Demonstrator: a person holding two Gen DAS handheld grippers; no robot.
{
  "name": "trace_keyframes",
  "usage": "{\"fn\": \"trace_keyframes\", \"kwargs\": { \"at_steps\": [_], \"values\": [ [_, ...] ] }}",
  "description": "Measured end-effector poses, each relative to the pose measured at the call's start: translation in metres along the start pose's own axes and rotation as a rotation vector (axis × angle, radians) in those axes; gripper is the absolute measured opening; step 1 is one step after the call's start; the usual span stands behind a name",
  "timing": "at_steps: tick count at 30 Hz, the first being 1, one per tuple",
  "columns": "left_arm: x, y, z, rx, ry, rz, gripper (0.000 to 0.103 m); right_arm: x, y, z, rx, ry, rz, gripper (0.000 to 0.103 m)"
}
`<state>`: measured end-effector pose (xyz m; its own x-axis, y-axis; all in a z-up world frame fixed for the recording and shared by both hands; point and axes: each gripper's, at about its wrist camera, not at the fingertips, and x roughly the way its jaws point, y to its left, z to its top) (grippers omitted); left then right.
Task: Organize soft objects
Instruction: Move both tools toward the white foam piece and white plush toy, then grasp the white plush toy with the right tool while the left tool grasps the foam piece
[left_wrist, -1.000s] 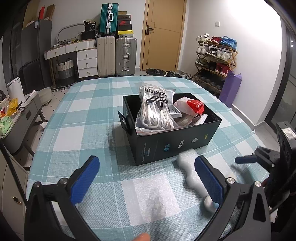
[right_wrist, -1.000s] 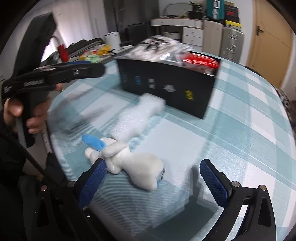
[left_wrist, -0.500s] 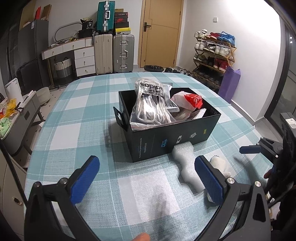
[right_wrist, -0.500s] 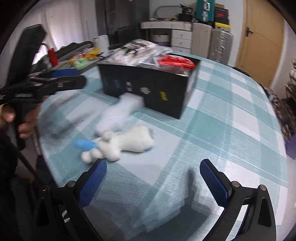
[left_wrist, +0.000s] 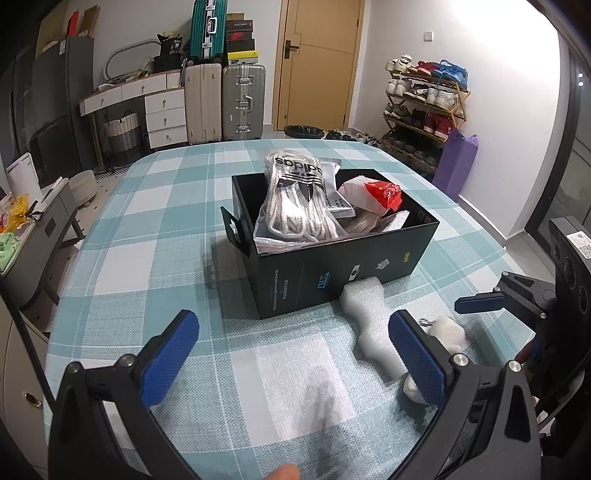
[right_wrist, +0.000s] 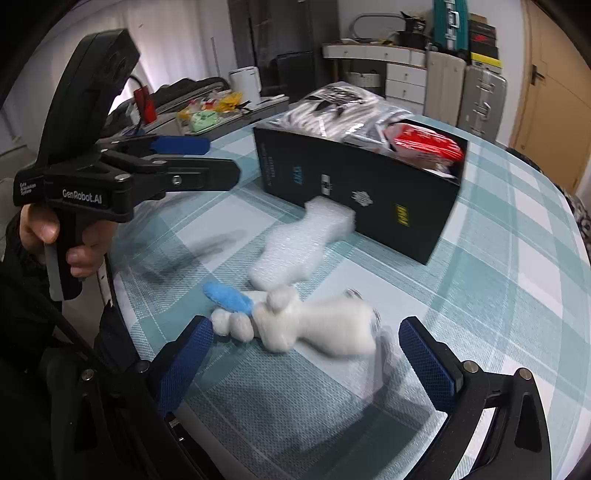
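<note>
A black box (left_wrist: 332, 266) on the checked tablecloth holds a bagged white adidas item (left_wrist: 299, 199) and a red-and-white packet (left_wrist: 380, 192). A white bubble-wrap piece (left_wrist: 369, 321) lies against the box front; it also shows in the right wrist view (right_wrist: 303, 243). A white plush toy (right_wrist: 314, 325) with a blue part lies beside it, just ahead of my open right gripper (right_wrist: 303, 354). My left gripper (left_wrist: 291, 354) is open and empty, above the cloth in front of the box (right_wrist: 362, 192). The left gripper also shows in the right wrist view (right_wrist: 177, 158).
The round table (left_wrist: 147, 206) has its edge close at the near side and right. Suitcases (left_wrist: 225, 99), drawers, a door and a shoe rack (left_wrist: 421, 107) stand behind. A side cart with clutter (right_wrist: 207, 110) stands at the left.
My right gripper swung away and has come back close to the plush toy. My left gripper has pulled back a little from the box. Both stay open.
</note>
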<state>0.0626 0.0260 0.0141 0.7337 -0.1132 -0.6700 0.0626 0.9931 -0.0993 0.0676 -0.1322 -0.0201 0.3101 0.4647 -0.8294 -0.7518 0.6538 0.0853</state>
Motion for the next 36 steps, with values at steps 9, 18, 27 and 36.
{"fn": "trace_keyframes", "kwargs": {
  "at_steps": [9, 18, 27, 36],
  "values": [
    [0.002, 0.001, -0.001, -0.001, 0.009, -0.002, 0.103, 0.015, 0.004, 0.004, 0.01, 0.027, 0.026, 0.102],
    [0.004, 0.001, -0.002, -0.001, 0.012, -0.005, 0.103, 0.012, 0.004, -0.002, 0.004, 0.019, 0.024, 0.086],
    [0.006, -0.002, -0.004, 0.001, 0.018, -0.012, 0.103, -0.006, -0.012, -0.015, 0.031, 0.002, 0.004, 0.083],
    [0.015, -0.022, -0.007, 0.019, 0.056, -0.032, 0.103, -0.036, -0.029, -0.026, 0.09, -0.083, -0.064, 0.083]
  ]
}}
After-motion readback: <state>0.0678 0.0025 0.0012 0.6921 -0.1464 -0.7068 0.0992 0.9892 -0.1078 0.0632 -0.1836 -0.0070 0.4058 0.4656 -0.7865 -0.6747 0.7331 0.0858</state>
